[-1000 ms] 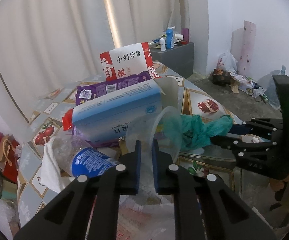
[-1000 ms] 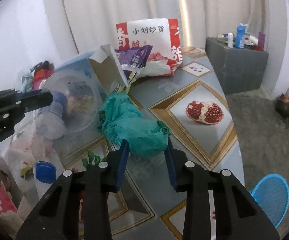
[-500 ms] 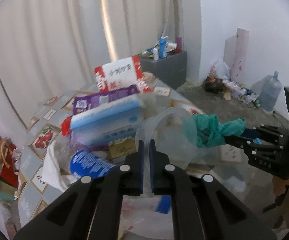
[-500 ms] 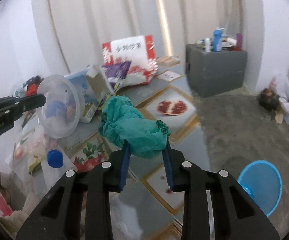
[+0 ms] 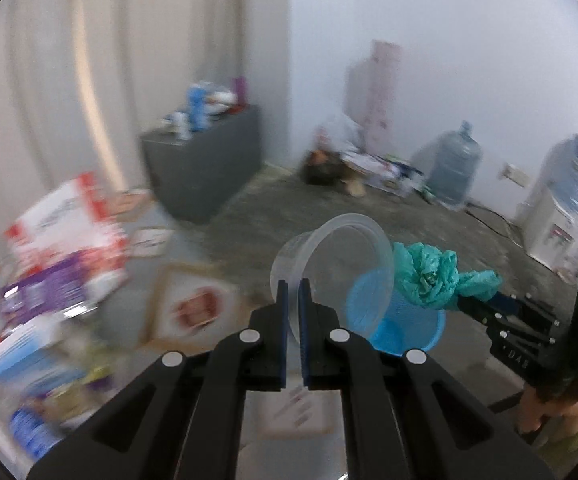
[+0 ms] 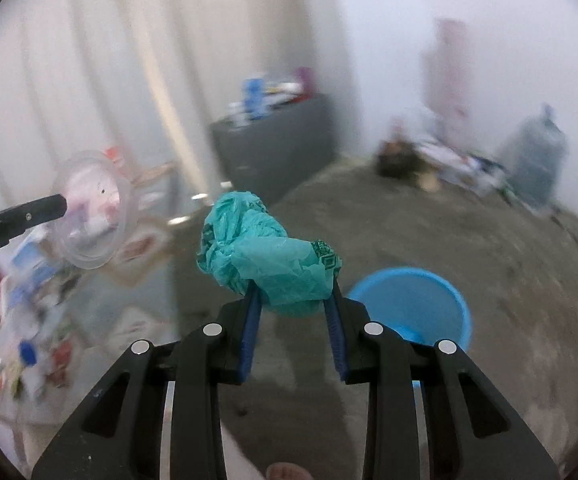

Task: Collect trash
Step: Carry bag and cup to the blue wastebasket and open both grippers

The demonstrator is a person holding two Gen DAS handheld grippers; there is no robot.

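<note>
Bare floor (image 6: 429, 240): open ground around the bin (image 6: 409, 300), passable on all sides. Table (image 5: 161, 280), left: crowded with boxes and wrappers, little room. Cabinet (image 5: 205, 172), far centre, blocks that corner. Far wall: bags, a water jug (image 5: 453, 168), and a dispenser (image 5: 557, 208) at right.

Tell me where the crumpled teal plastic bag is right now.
The crumpled teal plastic bag is clamped in the right gripper, off the table, just left of the blue round bin on the floor in the right wrist view.
</note>
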